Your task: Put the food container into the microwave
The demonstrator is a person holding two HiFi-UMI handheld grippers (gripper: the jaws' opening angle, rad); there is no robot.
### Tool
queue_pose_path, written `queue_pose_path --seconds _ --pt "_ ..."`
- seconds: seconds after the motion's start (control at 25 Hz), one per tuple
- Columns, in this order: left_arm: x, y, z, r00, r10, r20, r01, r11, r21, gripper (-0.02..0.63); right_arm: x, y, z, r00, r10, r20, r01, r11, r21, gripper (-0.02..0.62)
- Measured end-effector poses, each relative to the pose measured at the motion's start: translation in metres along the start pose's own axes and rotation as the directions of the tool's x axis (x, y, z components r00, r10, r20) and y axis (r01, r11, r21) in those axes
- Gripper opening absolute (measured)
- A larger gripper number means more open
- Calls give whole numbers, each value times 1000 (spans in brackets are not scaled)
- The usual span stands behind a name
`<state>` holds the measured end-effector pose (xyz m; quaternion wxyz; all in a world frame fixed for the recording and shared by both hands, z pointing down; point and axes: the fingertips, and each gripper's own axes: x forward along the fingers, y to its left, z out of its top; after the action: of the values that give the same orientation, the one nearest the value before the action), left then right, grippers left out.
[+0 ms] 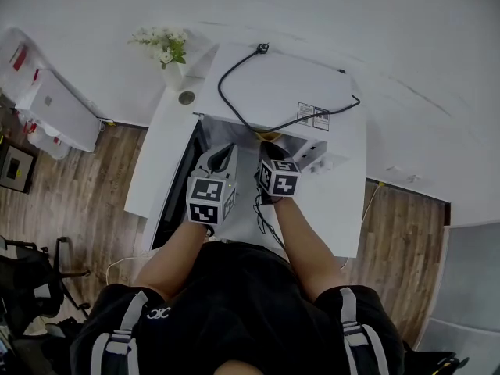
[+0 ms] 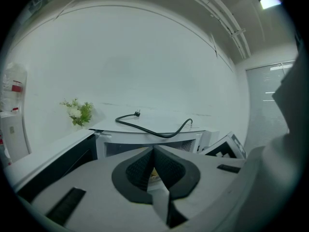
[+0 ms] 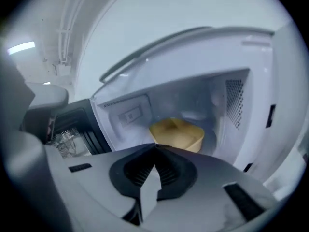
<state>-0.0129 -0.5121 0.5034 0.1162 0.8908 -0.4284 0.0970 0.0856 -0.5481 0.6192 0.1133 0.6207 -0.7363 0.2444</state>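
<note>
The white microwave stands on a white table with its dark door swung open to the left. Inside its cavity sits the yellow food container, free of both grippers; in the head view only a yellow sliver of it shows. My right gripper is shut with nothing between its pads, just in front of the opening. Beside it on the left, my left gripper also has its jaws together and empty, pointing at the microwave front.
A black power cord lies coiled on the microwave's top. A small vase of white flowers stands at the table's far left corner. The white table extends right of the microwave. A white cabinet stands on the wooden floor at left.
</note>
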Motion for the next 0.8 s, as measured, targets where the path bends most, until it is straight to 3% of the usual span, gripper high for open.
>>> queue_pose_path --seconds 0.28,0.52,0.8 --pt "9 -13 -1 1000 -16 -3 16 1000 6 5 -66 9 39 974 95 205 -91 995 -26 0" --pt "16 -28 -4 999 -44 -4 44 999 20 5 -125 0 77 927 58 369 -41 998 -56 0" --pt "22 -46 -3 997 -81 -1 81 996 37 5 -156 -23 88 905 -26 425 35 999 -14 0"
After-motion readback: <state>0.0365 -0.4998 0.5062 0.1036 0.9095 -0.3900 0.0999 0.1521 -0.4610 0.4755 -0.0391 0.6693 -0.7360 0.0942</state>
